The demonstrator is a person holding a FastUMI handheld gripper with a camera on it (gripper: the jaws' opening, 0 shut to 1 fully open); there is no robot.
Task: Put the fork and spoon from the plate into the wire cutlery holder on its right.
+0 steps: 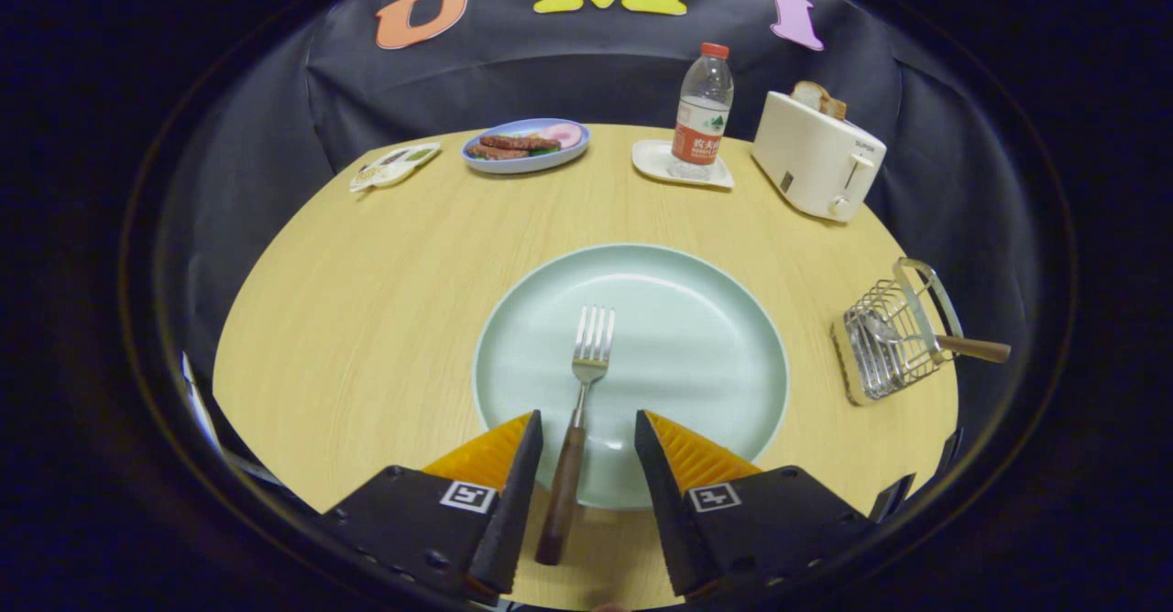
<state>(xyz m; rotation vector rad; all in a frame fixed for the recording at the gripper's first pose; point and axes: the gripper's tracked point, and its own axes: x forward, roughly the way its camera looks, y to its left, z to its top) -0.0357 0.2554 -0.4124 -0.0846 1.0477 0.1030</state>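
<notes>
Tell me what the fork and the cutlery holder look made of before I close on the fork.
Fork: shiny metal tines and neck, glinting; dark brown handle, likely wood, lying between the open gripper fingers. Cutlery holder: thin bright metal wire grid on a pale base, probably wood or plastic, with a brown-handled utensil already inside.

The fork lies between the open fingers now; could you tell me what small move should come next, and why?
Probably close the gripper on the fork: its handle already lies between the open fingers, untouched, and the spoon already sits in the holder.
</notes>
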